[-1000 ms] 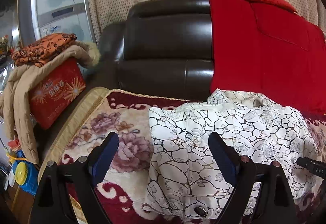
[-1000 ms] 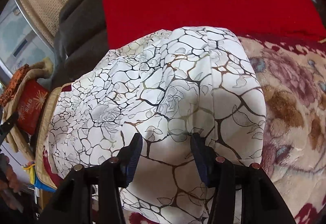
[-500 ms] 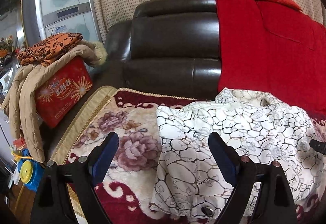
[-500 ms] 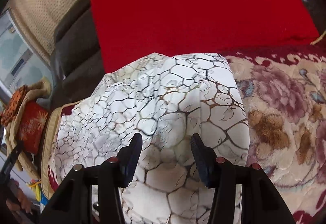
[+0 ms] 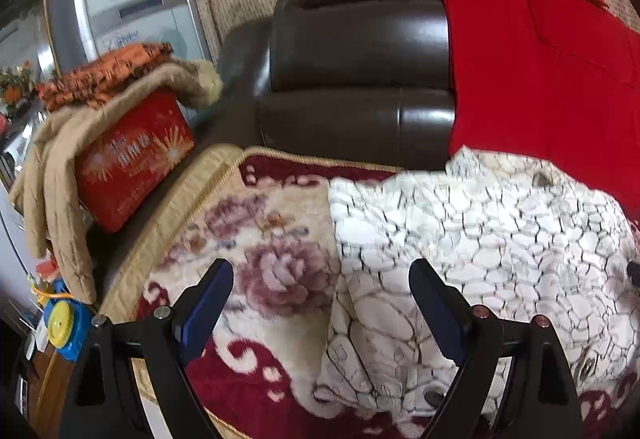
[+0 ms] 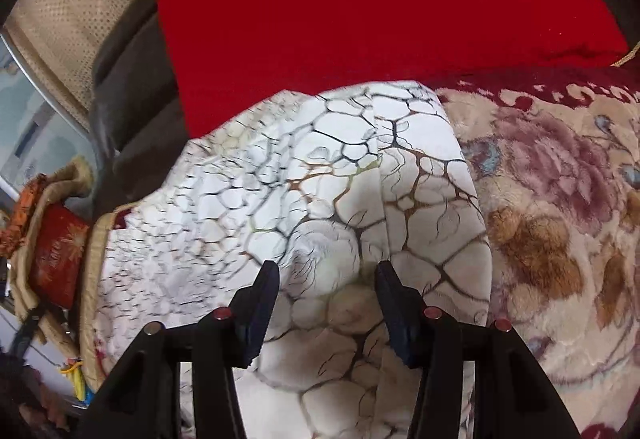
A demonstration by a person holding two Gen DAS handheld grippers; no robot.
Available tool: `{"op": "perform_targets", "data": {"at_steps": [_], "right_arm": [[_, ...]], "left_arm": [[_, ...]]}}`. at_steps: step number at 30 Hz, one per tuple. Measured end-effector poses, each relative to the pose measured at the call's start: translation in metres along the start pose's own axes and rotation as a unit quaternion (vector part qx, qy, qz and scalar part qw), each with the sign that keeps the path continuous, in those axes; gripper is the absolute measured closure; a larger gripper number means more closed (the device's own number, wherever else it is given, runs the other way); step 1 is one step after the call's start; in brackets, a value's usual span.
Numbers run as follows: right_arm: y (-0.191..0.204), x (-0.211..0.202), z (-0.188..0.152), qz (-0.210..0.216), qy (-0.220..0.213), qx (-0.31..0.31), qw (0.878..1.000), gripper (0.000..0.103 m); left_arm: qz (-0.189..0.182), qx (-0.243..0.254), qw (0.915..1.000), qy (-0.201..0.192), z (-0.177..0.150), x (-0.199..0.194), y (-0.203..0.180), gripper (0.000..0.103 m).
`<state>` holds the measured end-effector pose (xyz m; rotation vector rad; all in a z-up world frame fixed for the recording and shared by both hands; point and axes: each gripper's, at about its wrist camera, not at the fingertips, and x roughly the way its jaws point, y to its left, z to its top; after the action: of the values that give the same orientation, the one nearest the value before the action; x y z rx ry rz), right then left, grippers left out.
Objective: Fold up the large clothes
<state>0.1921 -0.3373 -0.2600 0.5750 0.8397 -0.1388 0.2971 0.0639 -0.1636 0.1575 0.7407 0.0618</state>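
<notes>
A large white garment with a dark crackle print [image 5: 472,239] lies bunched on the floral blanket [image 5: 260,247] that covers the sofa seat. My left gripper [image 5: 320,279] is open and empty, held above the garment's left edge. In the right wrist view the same garment [image 6: 320,199] fills the middle. My right gripper [image 6: 326,279] is open above its right part, with cloth showing between the fingers but not pinched.
A dark leather sofa back [image 5: 360,51] stands behind, with a red quilt [image 5: 540,79] draped over its right part. A red box [image 5: 132,159] under a tan coat [image 5: 60,167] and an orange cloth sits on the left armrest.
Both grippers have drawn back and tilted a little; the garment sits lower and farther right in the left view. Both stay open.
</notes>
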Motion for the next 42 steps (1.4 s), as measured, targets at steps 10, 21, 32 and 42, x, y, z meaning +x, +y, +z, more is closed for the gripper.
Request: {"op": "perform_targets", "data": {"at_steps": [10,21,32,42], "right_arm": [[0.001,-0.04,-0.037,0.012,-0.005,-0.019,1.0,0.049],[-0.009,-0.043,-0.037,0.046,0.002,0.015,0.999,0.049],[-0.011,-0.013,-0.051,0.044,0.042,0.027,0.998,0.049],[0.003,-0.01,-0.063,0.024,0.026,-0.021,0.999,0.047]], "left_arm": [[-0.005,-0.009,0.9949,0.101,-0.052,0.055,0.004,0.013],[-0.037,-0.03,0.9898,0.134,-0.056,0.064,0.011,0.013],[-0.049,-0.037,0.9817,0.18,-0.062,0.101,0.0,0.012],[-0.124,-0.125,0.968,0.179,-0.082,0.055,0.034,0.012]]}}
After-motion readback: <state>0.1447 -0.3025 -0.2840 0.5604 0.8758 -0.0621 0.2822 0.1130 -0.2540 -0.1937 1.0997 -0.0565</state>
